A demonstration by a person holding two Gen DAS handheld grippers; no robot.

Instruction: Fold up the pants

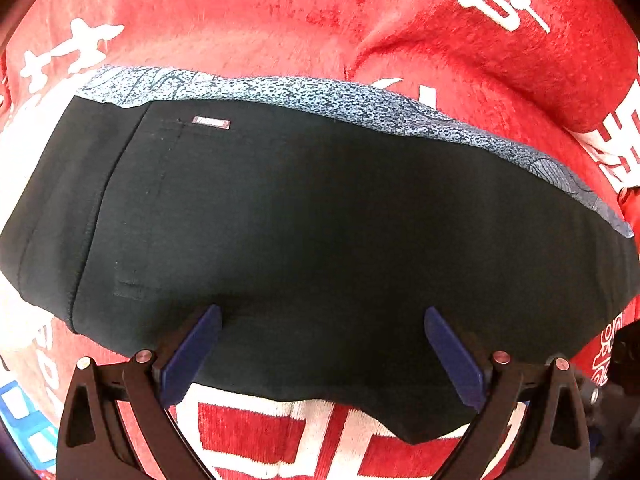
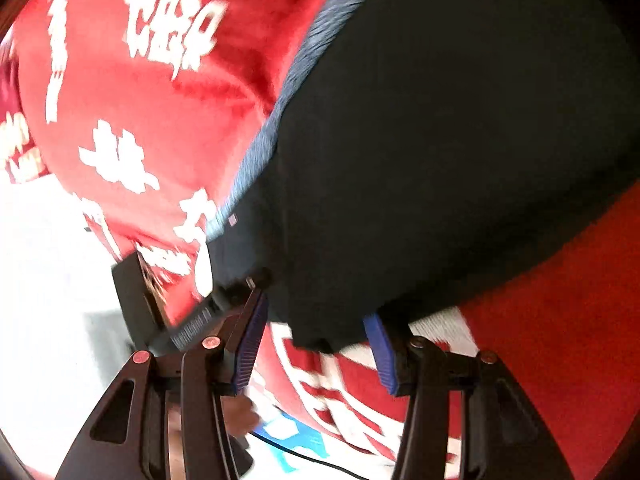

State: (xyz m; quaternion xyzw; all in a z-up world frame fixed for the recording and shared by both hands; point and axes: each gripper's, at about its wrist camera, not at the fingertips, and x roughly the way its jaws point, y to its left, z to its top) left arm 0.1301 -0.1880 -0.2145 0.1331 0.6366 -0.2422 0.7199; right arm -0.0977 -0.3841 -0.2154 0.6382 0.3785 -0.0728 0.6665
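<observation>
Lying flat on a red cloth (image 1: 248, 20) with white lettering, the pants (image 1: 320, 220) are seen just ahead of both claws, already doubled into a broad black band with a speckled grey-blue lining (image 1: 320, 92) showing along the far edge. The left claw (image 1: 322, 354) is pointed steeply down over the near edge, its blue pads spread wide with nothing pinched between them. The right claw (image 2: 316, 344) is held part open; a near corner of the pants lies between its pads, but no pressing contact can be made out in the blurred view, so no grip is judged.

For the next fold, that corner should be taken through all layers at once, and the near edge caught likewise by the left claw, so that both edges are lifted together and the band is not skewed. The cloth beneath should be kept out of the pinch.

No containers are seen; whether a counter lies under the cloth cannot be told.
</observation>
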